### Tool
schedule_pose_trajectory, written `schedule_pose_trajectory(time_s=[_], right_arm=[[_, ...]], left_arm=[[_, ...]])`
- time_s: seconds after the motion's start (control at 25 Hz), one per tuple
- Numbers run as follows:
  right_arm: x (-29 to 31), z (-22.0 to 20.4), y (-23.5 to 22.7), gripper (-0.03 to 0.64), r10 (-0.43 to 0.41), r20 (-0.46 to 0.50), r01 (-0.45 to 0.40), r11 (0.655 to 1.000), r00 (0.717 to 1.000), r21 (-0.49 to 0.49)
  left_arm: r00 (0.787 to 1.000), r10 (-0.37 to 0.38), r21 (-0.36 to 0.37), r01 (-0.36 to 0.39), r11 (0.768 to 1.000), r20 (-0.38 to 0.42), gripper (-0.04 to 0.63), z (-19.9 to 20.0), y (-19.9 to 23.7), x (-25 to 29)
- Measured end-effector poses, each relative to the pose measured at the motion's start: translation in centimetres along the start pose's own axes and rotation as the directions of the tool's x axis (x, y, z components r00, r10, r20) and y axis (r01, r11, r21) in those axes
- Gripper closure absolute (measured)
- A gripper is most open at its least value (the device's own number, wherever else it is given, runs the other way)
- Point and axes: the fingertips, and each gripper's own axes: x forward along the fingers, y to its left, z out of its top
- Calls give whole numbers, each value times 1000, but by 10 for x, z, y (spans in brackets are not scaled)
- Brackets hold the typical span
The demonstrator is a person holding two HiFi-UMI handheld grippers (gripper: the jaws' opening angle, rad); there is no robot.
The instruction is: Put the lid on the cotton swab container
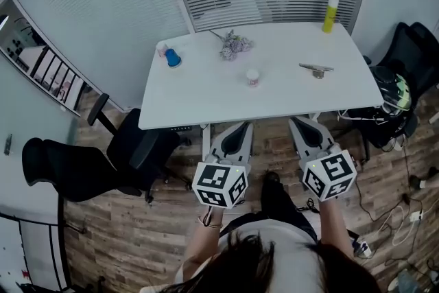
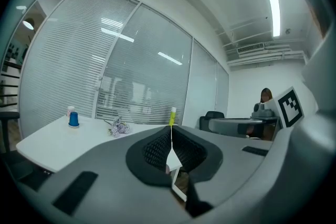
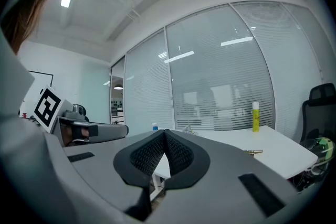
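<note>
A: What is the biggest thing here?
B: A white table (image 1: 206, 103) that stands before a glass wall with blinds. One black chair (image 1: 82, 165) is at its left corner, on the wooden floor.
A: And the two grippers?
B: The left gripper (image 1: 239, 127) and the right gripper (image 1: 300, 123) are side by side, just before the near edge of the table and above the floor. On each one the jaws are pressed together and nothing is between them.
A: What lies on the table?
B: A yellow bottle (image 1: 330, 13) stands upright at the far right corner. A small bunch of flowers (image 1: 235, 44) lies near the far edge, and a metal clip (image 1: 316, 68) lies to the right.
A: Where is the cotton swab container?
B: The small round container (image 1: 253, 77) stands in the middle, well apart from both grippers. A blue cap (image 1: 173, 58) is far to the left of it, near the left edge. I cannot tell if this is its lid.
</note>
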Motion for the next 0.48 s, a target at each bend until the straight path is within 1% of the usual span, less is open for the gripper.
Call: schedule_pose_trajectory(time_s=[0.2,0.48], right_arm=[[17,-2,-19,591,-23,0,23,1000,1000,-6],[46,-5,-53,591,-50,0,50,999,999,-15]], left_arm=[[1000,10,9,-10,1000,2,572,0,10,23],[1000,20,-14,-20,1000,-7,572,-4,25,64]])
